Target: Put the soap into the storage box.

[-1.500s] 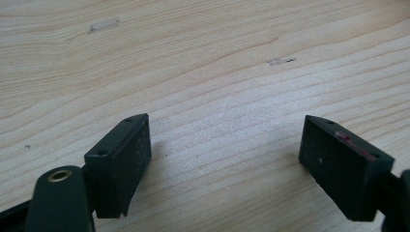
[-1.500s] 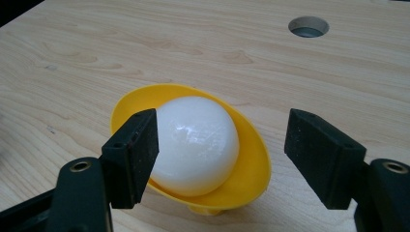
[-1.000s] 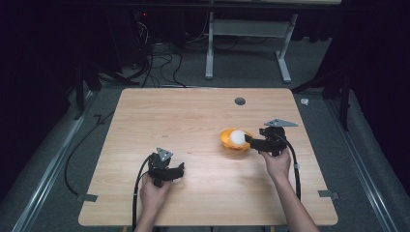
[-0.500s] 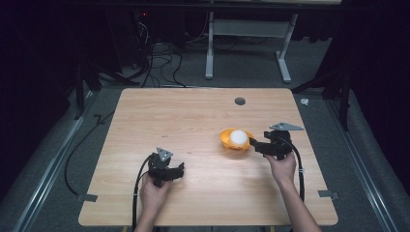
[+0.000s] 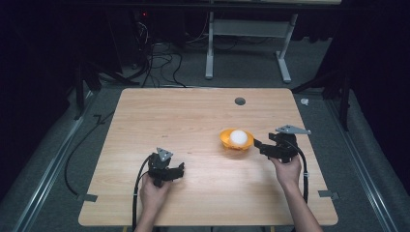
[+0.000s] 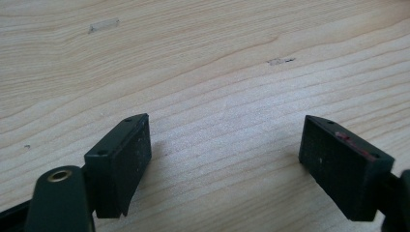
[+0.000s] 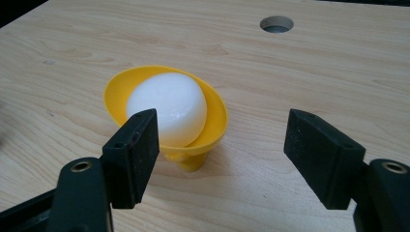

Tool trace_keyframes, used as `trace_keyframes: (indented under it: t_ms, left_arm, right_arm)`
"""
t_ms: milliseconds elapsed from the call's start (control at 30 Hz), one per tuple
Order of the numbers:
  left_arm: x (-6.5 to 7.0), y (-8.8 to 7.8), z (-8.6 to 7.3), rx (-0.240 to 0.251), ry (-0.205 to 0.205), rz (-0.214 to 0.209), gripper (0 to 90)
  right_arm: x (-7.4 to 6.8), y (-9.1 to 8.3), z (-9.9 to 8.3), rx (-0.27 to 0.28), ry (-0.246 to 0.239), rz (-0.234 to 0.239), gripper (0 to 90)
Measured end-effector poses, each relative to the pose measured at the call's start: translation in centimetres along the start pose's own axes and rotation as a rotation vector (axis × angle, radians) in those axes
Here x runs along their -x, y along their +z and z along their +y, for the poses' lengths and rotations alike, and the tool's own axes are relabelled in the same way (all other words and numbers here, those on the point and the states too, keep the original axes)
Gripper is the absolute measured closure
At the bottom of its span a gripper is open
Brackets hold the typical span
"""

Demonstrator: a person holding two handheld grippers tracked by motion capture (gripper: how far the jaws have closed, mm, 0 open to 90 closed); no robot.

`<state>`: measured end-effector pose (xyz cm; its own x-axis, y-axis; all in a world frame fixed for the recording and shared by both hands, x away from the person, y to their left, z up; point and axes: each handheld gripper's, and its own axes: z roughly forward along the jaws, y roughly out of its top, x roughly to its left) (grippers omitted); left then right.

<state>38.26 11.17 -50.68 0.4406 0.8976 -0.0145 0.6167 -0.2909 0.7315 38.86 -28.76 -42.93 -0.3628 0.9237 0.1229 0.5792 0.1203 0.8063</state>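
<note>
At the bottom of the high view two forearms come up onto the pale wooden bench (image 5: 193, 116). The person's left hand (image 5: 153, 189), low and left of centre, holds the black left gripper (image 5: 167, 169) just above the wood; in the left gripper view its jaws stand wide apart over bare grain, with nothing between them. A black cable (image 5: 137, 193) trails from it back toward the bottom edge.

The right hand (image 5: 288, 169), at lower right, holds the black right gripper (image 5: 261, 145), which carries a grey three-cornered plate (image 5: 292, 129) on top and points toward the middle of the frame. In the right gripper view its jaws are also spread wide and empty.

Just beyond those jaws, a little right of the frame's centre, stands a small yellow plastic footed cup (image 5: 235, 139) (image 7: 167, 113) with a smooth white egg-shaped object (image 5: 238, 137) (image 7: 167, 106) resting inside it. The gripper is near the cup but apart from it.

Farther up sits a round grey hole (image 5: 240, 101) (image 7: 276, 22) in the bench top. Past the far edge, on the dark floor at the top of the frame, are a white metal stand (image 5: 246, 43) and tangled black cables (image 5: 154, 58).
</note>
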Motion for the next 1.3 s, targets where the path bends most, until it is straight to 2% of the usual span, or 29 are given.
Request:
trace_keyframes:
  t_ms: [1300]
  left_arm:
    - [0.0, 0.0, 0.0, 0.0, 0.0, 0.0, 19.3]
  right_arm:
    - [0.5, -3.0, -1.4, 0.042, 0.014, -0.01, 29.2]
